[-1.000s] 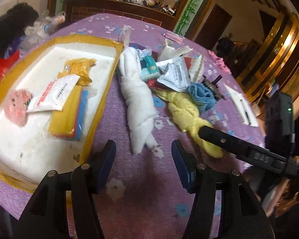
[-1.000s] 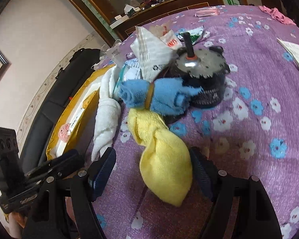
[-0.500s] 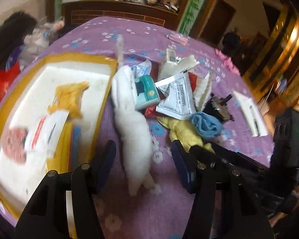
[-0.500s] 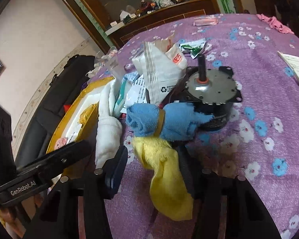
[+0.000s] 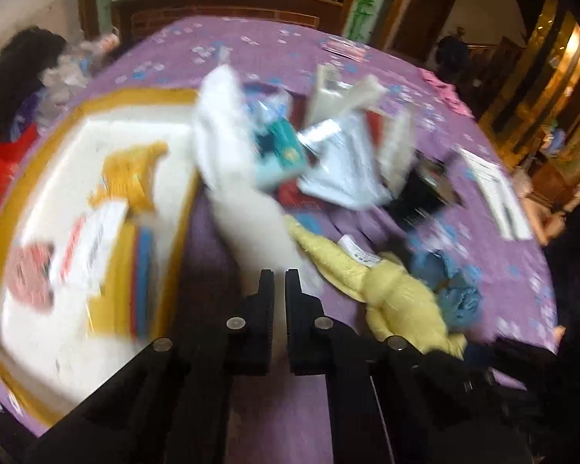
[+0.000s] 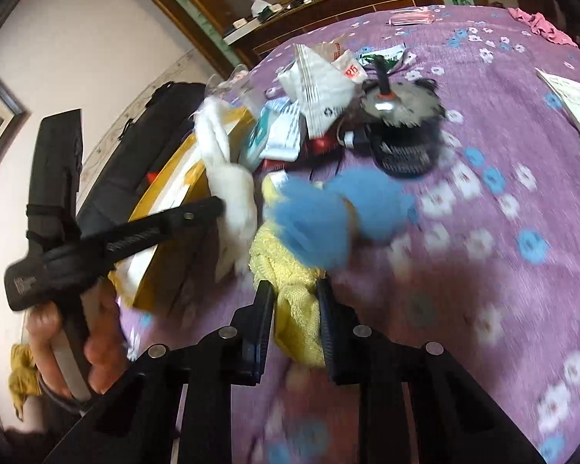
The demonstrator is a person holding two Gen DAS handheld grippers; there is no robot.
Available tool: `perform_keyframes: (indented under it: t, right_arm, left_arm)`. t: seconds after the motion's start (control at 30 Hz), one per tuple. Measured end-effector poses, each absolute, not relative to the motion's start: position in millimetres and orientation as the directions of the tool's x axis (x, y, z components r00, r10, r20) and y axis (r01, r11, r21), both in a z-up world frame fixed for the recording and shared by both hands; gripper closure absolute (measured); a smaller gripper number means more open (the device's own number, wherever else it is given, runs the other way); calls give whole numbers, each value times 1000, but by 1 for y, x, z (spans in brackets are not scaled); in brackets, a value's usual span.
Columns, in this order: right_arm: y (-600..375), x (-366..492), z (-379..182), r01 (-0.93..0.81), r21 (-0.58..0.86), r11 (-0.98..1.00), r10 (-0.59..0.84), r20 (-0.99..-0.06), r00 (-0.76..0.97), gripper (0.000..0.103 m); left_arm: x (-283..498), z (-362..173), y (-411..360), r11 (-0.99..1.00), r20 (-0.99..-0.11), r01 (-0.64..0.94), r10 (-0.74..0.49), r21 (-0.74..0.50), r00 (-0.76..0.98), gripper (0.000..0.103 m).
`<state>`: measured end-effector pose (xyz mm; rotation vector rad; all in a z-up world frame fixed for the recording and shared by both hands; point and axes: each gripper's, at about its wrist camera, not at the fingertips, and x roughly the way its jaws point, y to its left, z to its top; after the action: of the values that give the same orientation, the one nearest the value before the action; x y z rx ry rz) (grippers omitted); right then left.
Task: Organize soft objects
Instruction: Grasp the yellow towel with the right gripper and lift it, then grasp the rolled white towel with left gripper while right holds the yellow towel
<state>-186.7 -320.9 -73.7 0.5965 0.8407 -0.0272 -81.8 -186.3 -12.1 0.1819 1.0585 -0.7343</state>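
A rolled white towel runs from the tray's corner toward me, and my left gripper is shut on its near end. The right wrist view shows the white towel standing up at that gripper's fingertips. A yellow towel lies on the purple cloth with a blue rolled towel on its far end. My right gripper has the yellow towel's near end between its jaws, which are closing, pads pressing it. From the left wrist, the yellow towel and blue towel lie right of my fingers.
A white foam tray with a yellow rim at left holds packets and a pink pad. Foil packets, a teal tissue pack and a black motor crowd the middle. Paper lies at the right edge.
Both grippers went from wide open to closed. The left closed on the white towel's near end, the right on the yellow towel. The blue towel has slid nearer along with the yellow one.
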Motion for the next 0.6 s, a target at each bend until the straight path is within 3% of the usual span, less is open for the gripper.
perform_keyframes:
  t: [0.07, 0.23, 0.3, 0.37, 0.43, 0.53, 0.6]
  right_arm:
    - [-325, -196, -73, 235, 483, 843, 213, -703, 679, 78]
    - [-333, -197, -72, 247, 522, 817, 210, -666, 716, 50]
    - [-329, -198, -66, 240, 517, 822, 196, -652, 732, 45]
    - [-322, -194, -66, 237, 485, 842, 170, -655, 736, 45]
    - [-315, -186, -71, 251, 455, 855, 148, -676, 722, 45]
    - [-306, -173, -83, 265, 411, 872, 113, -696, 709, 48]
    - [-298, -167, -86, 255, 395, 882, 109, -699, 706, 55]
  left_arm:
    - [-91, -13, -180, 734, -845, 637, -479, -237, 238, 100]
    - [-92, -19, -185, 760, -835, 617, -464, -204, 296, 99]
    - [-89, -15, -189, 755, -824, 624, -475, -201, 310, 96]
    - [-84, -14, -197, 754, -829, 631, -463, -183, 313, 90]
    - [-72, -18, -207, 752, -841, 642, -439, -151, 316, 72]
    - [-59, -27, -223, 756, -853, 646, -403, -106, 332, 61]
    - [-55, -31, -229, 765, -856, 638, -388, -92, 342, 61]
